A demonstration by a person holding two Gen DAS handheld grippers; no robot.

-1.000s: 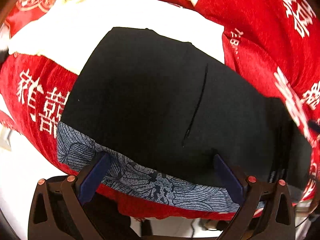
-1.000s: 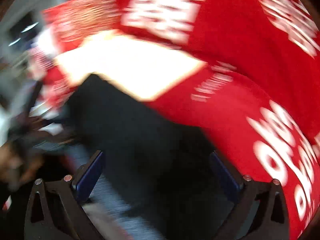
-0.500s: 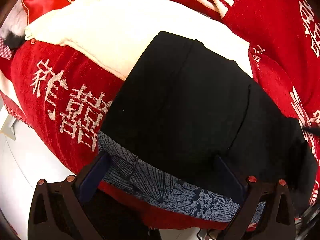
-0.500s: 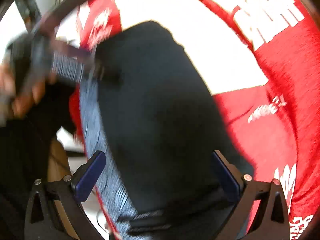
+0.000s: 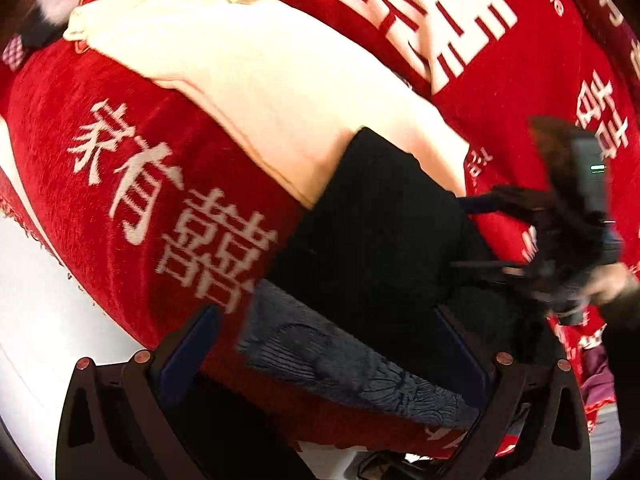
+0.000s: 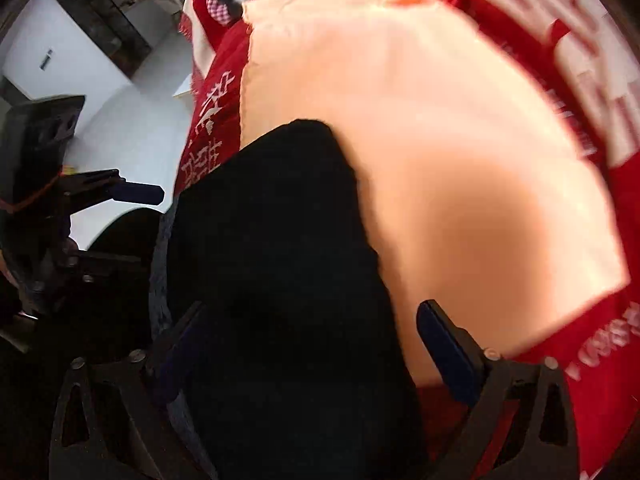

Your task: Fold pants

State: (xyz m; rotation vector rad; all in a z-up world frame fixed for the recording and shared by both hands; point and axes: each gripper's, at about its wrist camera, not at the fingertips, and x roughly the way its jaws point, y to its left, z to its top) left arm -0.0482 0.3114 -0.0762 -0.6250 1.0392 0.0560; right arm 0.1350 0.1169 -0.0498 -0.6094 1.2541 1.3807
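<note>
Both claws wide open, empty: left claw (image 5: 328,344) and right claw (image 6: 316,340) above black pants (image 5: 380,232)

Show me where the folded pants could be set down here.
Bare red bedspread lies left of the black pants, below the cream cloth; more lies beyond that cloth at top right. The bed's near edge is crowded: pants, patterned blue-grey cloth, and both grippers.

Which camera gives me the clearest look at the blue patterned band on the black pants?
The left wrist view. There the patterned band runs sharp and well lit along the near edge of the black pants, just ahead of the open left gripper. The right wrist view is motion-blurred and shows only a dim sliver of it at the pants' left edge.
</note>
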